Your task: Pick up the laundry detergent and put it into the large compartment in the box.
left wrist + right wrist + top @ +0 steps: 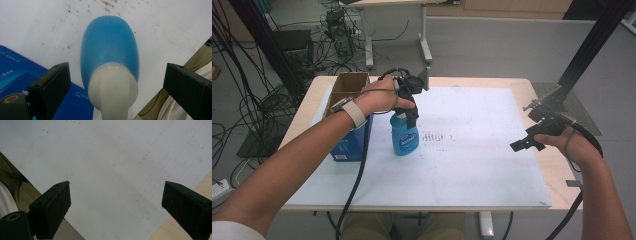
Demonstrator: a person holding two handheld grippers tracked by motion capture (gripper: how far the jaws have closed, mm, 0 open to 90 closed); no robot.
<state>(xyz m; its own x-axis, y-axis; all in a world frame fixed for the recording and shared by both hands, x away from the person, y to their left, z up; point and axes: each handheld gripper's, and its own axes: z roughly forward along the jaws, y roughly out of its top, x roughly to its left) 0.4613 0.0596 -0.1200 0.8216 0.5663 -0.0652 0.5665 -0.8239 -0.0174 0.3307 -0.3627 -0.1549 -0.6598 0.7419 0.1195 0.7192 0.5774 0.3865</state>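
A blue spray bottle (404, 138) stands upright on the white mat (477, 160), left of centre. In the left gripper view its blue body (110, 45) and white top (112, 86) lie between the two jaws, with gaps on both sides. My left gripper (407, 114) hangs open straight over the bottle's top (116, 82). My right gripper (526, 144) is open at the mat's right edge, low over bare mat (112, 157), and nothing is between its jaws (116, 200).
A blue carton (352, 143) stands just left of the bottle and shows by the left jaw (15, 75). An open cardboard box (348, 86) sits behind it. Wooden tabletop (558, 167) borders the mat. Black frame posts and cables stand beyond the table.
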